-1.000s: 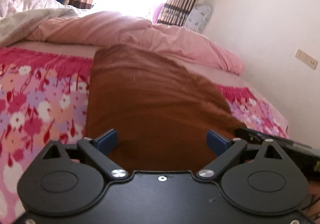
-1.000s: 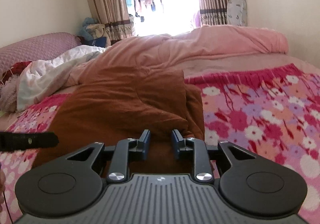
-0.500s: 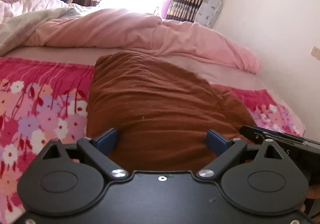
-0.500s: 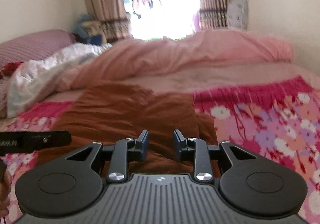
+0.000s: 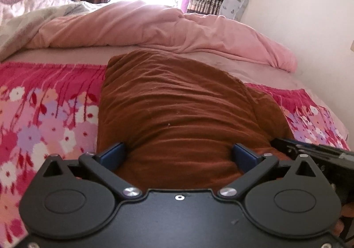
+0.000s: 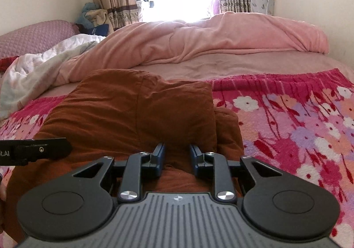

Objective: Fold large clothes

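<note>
Left wrist view: brown garment (image 5: 177, 110) is lying folded on the floral bedspread (image 5: 44, 119), near side of the pink duvet (image 5: 154, 26). Left tongs (image 5: 180, 156) are spreading wide, opening, w/ garment below and between, not pinched.

Right wrist view: right tongs (image 6: 176, 157) are narrowing, closing, over the garment's (image 6: 132, 115) near edge; pads aren't pressing cloth yet. Bedspread (image 6: 287, 126) is running off to the right.

Left claw (image 5: 179, 156): jaws spread wide, opening, pads clear of anything, pointing forward and down. Right claw (image 6: 176, 158): jaws narrow, closing, gap between pads, pointing forward and down, just right of left claw.
</note>
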Action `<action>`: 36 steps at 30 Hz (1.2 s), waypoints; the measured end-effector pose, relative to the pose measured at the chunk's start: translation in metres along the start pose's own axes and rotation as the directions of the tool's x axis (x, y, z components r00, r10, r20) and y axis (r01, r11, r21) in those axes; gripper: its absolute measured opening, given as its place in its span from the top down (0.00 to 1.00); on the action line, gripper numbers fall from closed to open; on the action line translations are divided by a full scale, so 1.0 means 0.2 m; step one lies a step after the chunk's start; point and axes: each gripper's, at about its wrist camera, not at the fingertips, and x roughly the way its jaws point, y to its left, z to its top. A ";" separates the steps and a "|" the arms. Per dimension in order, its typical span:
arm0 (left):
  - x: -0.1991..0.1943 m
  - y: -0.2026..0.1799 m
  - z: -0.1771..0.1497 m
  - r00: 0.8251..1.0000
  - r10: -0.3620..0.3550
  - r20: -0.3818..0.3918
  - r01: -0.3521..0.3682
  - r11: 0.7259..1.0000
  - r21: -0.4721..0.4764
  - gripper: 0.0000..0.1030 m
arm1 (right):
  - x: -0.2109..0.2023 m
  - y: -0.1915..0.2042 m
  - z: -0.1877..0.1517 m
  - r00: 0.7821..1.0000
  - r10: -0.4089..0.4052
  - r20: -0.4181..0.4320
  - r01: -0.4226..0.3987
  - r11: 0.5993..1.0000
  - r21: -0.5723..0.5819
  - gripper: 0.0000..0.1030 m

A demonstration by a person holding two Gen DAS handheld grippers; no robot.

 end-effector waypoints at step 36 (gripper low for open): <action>-0.37 -0.18 -0.49 0.998 0.070 0.005 -0.070 0.997 0.015 0.00 | -0.45 -0.02 -0.31 1.000 0.016 0.023 -0.017 0.999 0.035 0.67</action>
